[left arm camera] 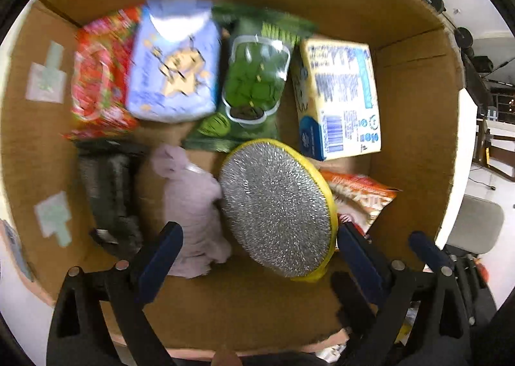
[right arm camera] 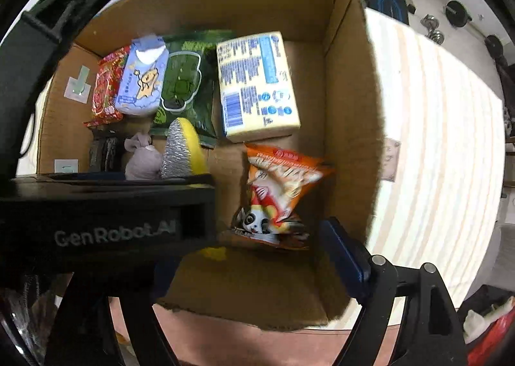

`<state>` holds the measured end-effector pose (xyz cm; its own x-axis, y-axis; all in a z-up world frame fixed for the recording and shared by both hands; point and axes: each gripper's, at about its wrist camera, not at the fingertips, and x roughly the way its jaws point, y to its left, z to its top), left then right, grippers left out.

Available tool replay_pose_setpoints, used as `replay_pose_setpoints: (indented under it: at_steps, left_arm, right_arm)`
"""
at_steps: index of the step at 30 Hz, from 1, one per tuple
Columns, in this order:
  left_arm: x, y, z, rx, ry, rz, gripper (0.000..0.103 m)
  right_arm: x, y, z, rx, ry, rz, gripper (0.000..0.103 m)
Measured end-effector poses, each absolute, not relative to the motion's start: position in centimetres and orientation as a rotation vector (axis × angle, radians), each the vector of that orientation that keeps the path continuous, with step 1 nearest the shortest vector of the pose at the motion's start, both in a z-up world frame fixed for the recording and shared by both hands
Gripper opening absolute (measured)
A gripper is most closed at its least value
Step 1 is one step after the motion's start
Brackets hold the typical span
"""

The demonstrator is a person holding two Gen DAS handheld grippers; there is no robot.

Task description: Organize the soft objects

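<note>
Striped tabletop [right arm camera: 434,140] beside cardboard box [right arm camera: 351,108]

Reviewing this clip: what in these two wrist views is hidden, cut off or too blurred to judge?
- Left wrist view: the red packet and the dark bundle are motion-blurred; print unreadable, and what the bundle is stays unclear.
- Left wrist view: the orange snack bag is partly covered by the round scrubber.
- Right wrist view: the left gripper body blocks the box floor near the lilac cloth.
- Right wrist view: the right gripper has its left finger hidden.
</note>
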<state>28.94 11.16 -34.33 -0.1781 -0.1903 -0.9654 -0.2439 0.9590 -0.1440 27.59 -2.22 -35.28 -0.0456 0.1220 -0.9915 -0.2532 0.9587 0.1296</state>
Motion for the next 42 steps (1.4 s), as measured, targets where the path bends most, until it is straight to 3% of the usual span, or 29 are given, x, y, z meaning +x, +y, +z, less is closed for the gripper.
replay_pose_setpoints:
  at_steps: [2,6,8,18,23,42]
  left_arm:
    - [28.9,11.3,-33.1,-0.31,1.735,0.056,0.098]
    - [28.9,12.0,-30.0,-0.255,1.679,0.08,0.098]
    - [28.2,12.0,-28.7,-0.241,1.65,0.083,0.098]
    - [22.1,13.9,-22.7,-0.127,1.425,0.187,0.098]
    - [18.8,13.9,-22.2,-0.102,1.33,0.225,0.098]
    - [8.8,10.1,-6.1,-0.119,1.054,0.162,0.098]
  right_arm:
    - [27.7,-2.6,-34.4,-0.11,1.573,0.288,0.093]
    - [27.5,-2.9,-32.8,-0.097,1.551,0.281,0.095]
    - [27.3,-3.2,-32.1,-0.108,1.54,0.265,0.103]
    - [25.4,-4.7,-27.9,-0.093,1.44,0.244,0.103]
    - [23.2,-5.3,-24.7,-0.083,1.36,0.242,0.103]
    - [11.1,-10.2,-7.8,-0.002,1.079,0.256,0.103]
